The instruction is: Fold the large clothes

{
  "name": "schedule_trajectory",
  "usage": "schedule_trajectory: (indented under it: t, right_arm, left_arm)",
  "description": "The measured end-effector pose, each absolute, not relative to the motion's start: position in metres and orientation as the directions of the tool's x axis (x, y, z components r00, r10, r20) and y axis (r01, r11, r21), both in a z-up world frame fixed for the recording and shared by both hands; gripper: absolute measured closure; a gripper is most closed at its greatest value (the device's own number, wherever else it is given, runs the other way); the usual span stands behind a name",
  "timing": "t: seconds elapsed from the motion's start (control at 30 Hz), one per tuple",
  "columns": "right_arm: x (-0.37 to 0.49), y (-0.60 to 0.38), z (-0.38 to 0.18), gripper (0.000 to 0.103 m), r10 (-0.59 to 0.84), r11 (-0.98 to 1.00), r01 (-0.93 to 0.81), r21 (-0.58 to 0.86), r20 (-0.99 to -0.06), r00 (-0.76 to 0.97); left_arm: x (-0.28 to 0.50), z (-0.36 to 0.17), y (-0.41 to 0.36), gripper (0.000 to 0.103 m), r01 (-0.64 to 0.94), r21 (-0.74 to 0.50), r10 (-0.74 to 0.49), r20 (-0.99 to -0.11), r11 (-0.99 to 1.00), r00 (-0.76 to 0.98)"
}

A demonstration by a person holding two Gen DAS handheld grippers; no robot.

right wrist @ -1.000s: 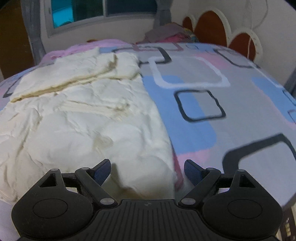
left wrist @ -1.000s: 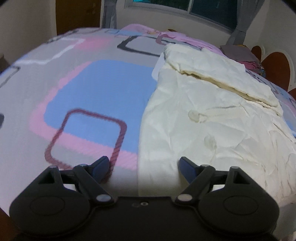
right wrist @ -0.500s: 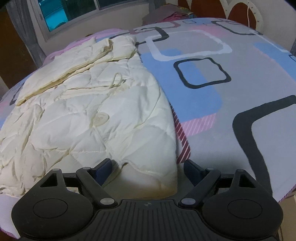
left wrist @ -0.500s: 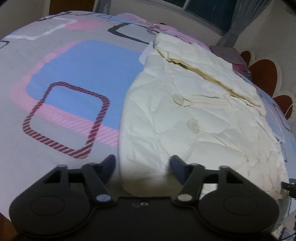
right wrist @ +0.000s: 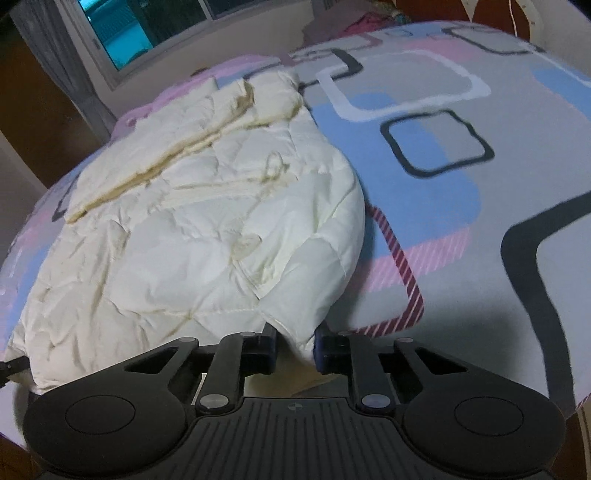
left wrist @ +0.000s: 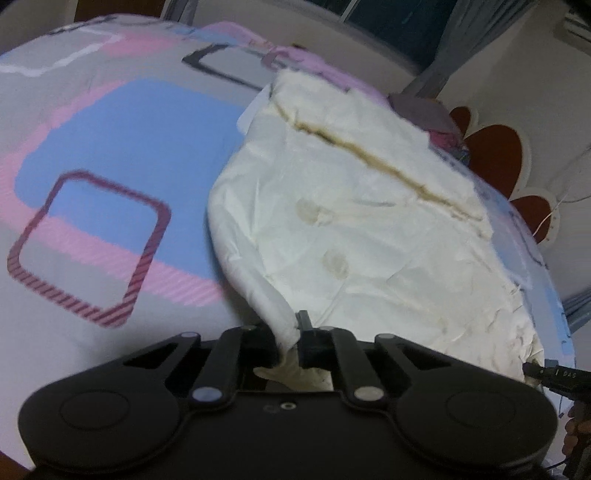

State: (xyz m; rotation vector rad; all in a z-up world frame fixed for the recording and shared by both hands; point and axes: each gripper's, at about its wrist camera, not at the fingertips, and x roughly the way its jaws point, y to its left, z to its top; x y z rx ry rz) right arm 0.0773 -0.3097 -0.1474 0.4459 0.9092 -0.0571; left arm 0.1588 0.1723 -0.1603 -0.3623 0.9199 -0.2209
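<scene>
- Half a second ago both tools stood spread at the near hem; now the left gripper [left wrist: 291,332] is pinching one near corner of the cream padded jacket [left wrist: 369,229] and the right gripper [right wrist: 295,341] the other, each corner lifted off the bedspread [left wrist: 110,147].
- So the grasp looks done, and I judge the next move is carrying the hem toward 12 o'clock to fold it.
- The jacket lies spread on the bed, its sleeve folded across the far part.
- In the left view its side edge runs from 6 toward 12 o'clock, with bare bedspread at 9 to 11.
- In the right view bare bedspread spans 1 to 4 o'clock.
- Farthest, a clothes pile [left wrist: 424,107] lies just past the collar; window [right wrist: 147,26] beyond.
</scene>
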Motion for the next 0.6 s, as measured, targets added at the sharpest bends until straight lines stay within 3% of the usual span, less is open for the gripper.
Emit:
schedule_trajectory:
  t: [0.3, 0.6]
  right_arm:
    - [0.088, -0.304, -0.103, 0.085, 0.128, 0.916, 0.186, 0.356, -0.697, 0.706]
    - [0.153, -0.308, -0.062, 0.085, 0.125, 0.926, 0.13, 0.353, -0.615, 0.779]
  left_arm:
    - [0.176, -0.12, 0.162, 0.097, 0.096, -0.391, -0.349, -0.652, 0.916, 0.673]
    - [0.227, -0.085, 0.148, 0.097, 0.121, -0.383, -0.338, -0.57, 0.916, 0.749]
